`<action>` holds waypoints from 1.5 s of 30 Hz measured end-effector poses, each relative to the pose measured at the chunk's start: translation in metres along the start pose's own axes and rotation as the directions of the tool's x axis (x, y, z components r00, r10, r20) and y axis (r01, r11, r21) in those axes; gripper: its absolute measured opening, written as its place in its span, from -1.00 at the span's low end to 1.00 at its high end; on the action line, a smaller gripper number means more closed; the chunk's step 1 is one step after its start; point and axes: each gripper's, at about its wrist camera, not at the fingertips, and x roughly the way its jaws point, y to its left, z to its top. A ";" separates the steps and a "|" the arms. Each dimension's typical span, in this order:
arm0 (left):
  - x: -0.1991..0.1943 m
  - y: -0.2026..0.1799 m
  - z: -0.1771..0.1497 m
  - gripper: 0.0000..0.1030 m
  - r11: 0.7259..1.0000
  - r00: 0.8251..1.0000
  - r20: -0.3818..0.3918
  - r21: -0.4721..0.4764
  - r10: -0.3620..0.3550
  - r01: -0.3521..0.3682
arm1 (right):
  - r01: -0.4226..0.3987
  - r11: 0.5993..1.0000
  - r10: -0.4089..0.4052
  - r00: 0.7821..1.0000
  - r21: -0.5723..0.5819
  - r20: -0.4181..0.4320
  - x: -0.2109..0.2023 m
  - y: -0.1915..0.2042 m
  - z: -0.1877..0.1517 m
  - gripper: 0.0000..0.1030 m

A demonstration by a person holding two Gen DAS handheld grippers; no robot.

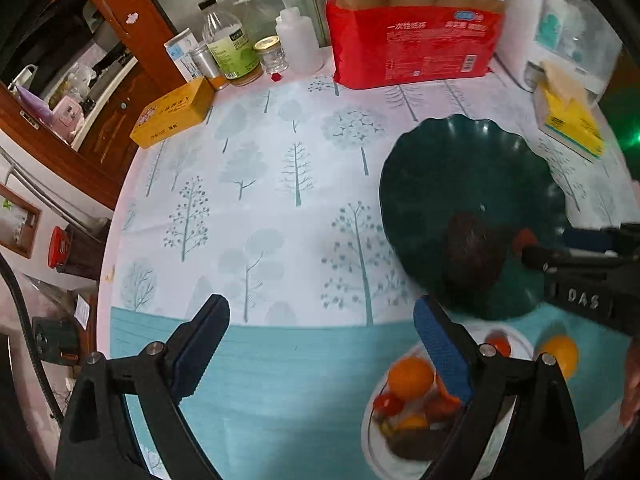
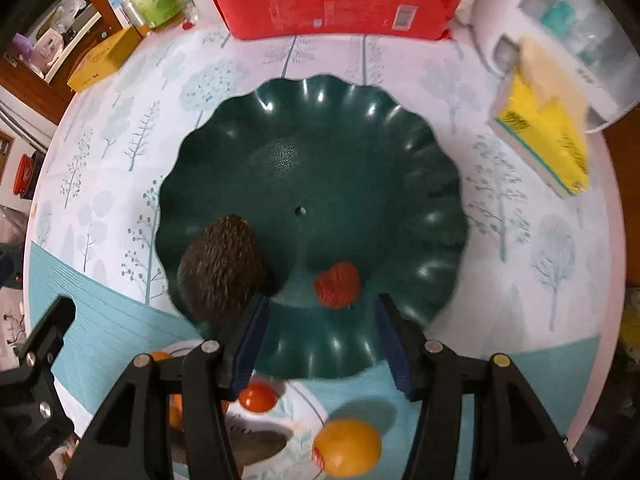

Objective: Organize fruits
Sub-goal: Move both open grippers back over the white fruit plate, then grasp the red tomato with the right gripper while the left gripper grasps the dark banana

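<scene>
A dark green scalloped bowl (image 2: 360,152) (image 1: 460,160) holds a dark brown bumpy fruit (image 2: 224,268) (image 1: 476,252) and a small red fruit (image 2: 337,284) (image 1: 524,238). My right gripper (image 2: 324,340) (image 1: 580,264) hangs over the bowl's near side, open, with the red fruit lying just beyond its fingertips, untouched. My left gripper (image 1: 320,344) is wide open above the tablecloth with nothing between its fingers. A white plate (image 1: 370,440) (image 2: 304,440) near the front carries an orange (image 1: 412,374), a red tomato (image 2: 258,396) and other fruit. A loose orange (image 2: 347,446) (image 1: 560,352) lies on the cloth.
A red pack of paper cups (image 1: 416,44) stands at the back, with bottles and jars (image 1: 232,48) to its left. A yellow box (image 1: 172,120) lies near the table's left edge. A yellow tissue pack (image 1: 568,120) sits at the back right.
</scene>
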 end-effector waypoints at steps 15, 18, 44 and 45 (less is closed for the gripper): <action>-0.090 0.042 -0.084 0.80 0.999 0.989 0.137 -0.014 -0.047 0.049 | -0.002 1.000 0.007 0.984 -0.025 0.177 -0.122 0.059 -0.101 0.07; -0.098 0.044 -0.096 0.80 0.997 0.982 0.175 -0.009 -0.070 0.072 | -0.008 1.000 0.010 0.973 -0.012 0.230 -0.139 0.066 -0.123 0.08; -0.035 0.016 -0.180 0.80 0.983 0.967 0.194 0.111 -0.166 0.147 | -0.084 0.992 0.052 0.949 0.090 0.311 -0.041 0.064 -0.260 0.09; -0.033 0.009 -0.180 0.80 0.976 0.962 0.204 0.155 -0.183 0.153 | -0.085 0.993 0.054 0.948 0.087 0.312 -0.035 0.065 -0.260 0.09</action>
